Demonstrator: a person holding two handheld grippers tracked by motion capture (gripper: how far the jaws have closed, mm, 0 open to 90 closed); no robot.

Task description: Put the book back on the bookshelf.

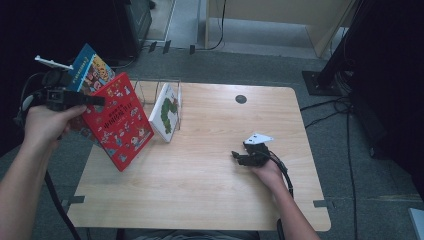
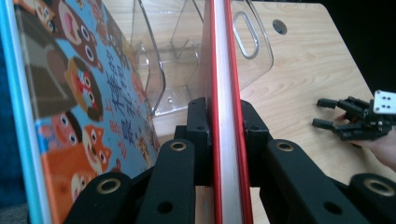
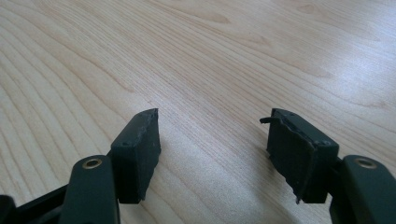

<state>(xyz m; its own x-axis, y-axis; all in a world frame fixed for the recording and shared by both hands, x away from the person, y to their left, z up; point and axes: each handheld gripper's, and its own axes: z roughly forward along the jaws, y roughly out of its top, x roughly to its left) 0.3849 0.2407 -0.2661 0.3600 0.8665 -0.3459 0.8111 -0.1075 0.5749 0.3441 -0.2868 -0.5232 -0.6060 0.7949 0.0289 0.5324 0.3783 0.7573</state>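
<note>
A red picture book (image 1: pixel 119 125) hangs tilted over the table's left edge, its lower corner close to the tabletop. My left gripper (image 1: pixel 96 100) is shut on its upper edge. In the left gripper view both pads press the red book (image 2: pixel 224 93) edge-on between the jaws of the left gripper (image 2: pixel 223 133). A blue picture book (image 1: pixel 89 67) leans just behind, outside the jaws (image 2: pixel 70 93); what holds it up I cannot tell. My right gripper (image 1: pixel 239 157) rests on the table at mid right, open, with bare wood between its jaws (image 3: pixel 212 140).
A clear plastic book rack (image 1: pixel 159 90) stands at the table's back left, with a white book bearing a green caterpillar (image 1: pixel 167 114) leaning in it. A dark round hole (image 1: pixel 241 99) marks the far side of the table (image 1: pixel 200 190). Cables run over the floor at right.
</note>
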